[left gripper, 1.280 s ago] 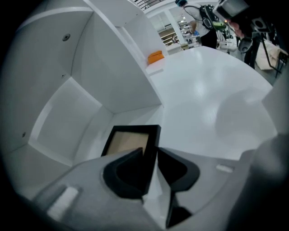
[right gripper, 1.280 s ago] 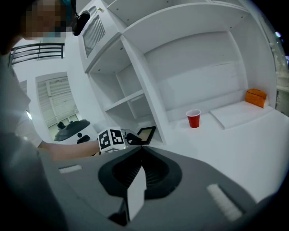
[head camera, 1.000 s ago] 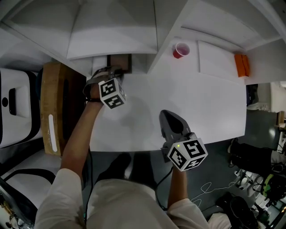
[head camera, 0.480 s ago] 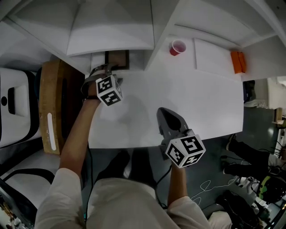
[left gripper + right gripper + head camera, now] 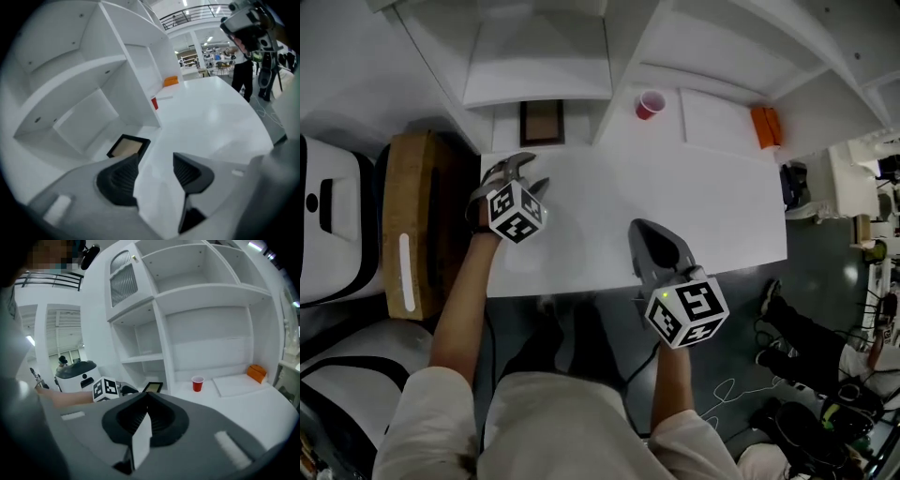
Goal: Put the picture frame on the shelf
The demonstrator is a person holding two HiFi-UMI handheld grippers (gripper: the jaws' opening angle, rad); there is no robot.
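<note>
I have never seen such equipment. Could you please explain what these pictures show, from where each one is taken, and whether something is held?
There is no robot here. A person holds a two-jaw gripper in each hand; the cubes with black-and-white squares are parts of these tools. One picture comes from a camera on the person's head, looking down. The other two come from cameras riding on the grippers, looking along their jaws. The left gripper is open and holds nothing. The right gripper is shut, also empty, over the white table. The picture frame lies flat in the lowest shelf compartment, just ahead of the left gripper. In the wider compartment to its right are a red cup and an orange object.
</note>
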